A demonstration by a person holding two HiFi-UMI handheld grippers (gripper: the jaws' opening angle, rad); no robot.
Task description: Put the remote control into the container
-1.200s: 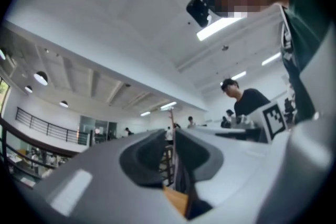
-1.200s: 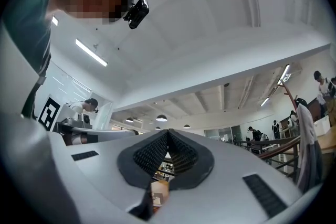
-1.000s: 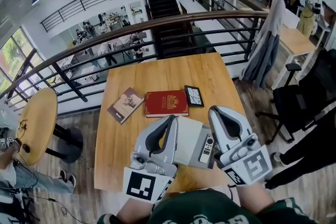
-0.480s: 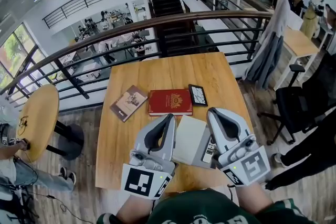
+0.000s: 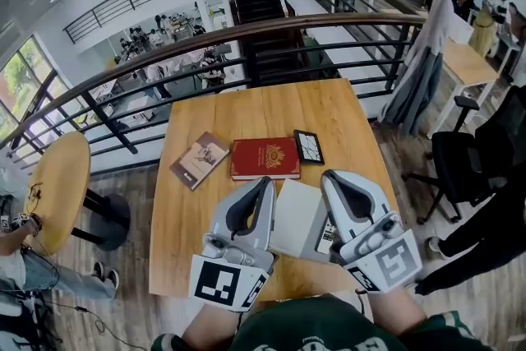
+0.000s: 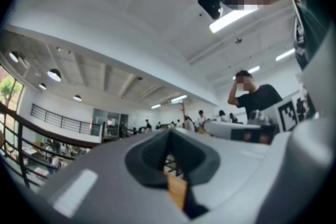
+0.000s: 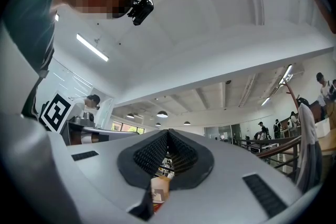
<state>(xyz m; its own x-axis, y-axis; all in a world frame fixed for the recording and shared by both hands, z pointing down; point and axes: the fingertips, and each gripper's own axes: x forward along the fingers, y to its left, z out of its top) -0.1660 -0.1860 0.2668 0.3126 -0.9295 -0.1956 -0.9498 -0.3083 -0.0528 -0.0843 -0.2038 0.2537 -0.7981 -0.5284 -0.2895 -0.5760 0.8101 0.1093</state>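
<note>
Both my left fingers (image 5: 260, 193) and right fingers (image 5: 337, 185) are closed on nothing. Between them the remote (image 5: 326, 237) lies against the container (image 5: 294, 214) on the worktop (image 5: 263, 107). I can't tell if it is properly inside, so the task may be unfinished.

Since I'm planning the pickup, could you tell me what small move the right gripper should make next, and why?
Probably open the right gripper. Its jaws are together with nothing between them, and the remote control lies just beside it, at the edge of the white container, so it needs a gap before it can close on the remote.
</note>
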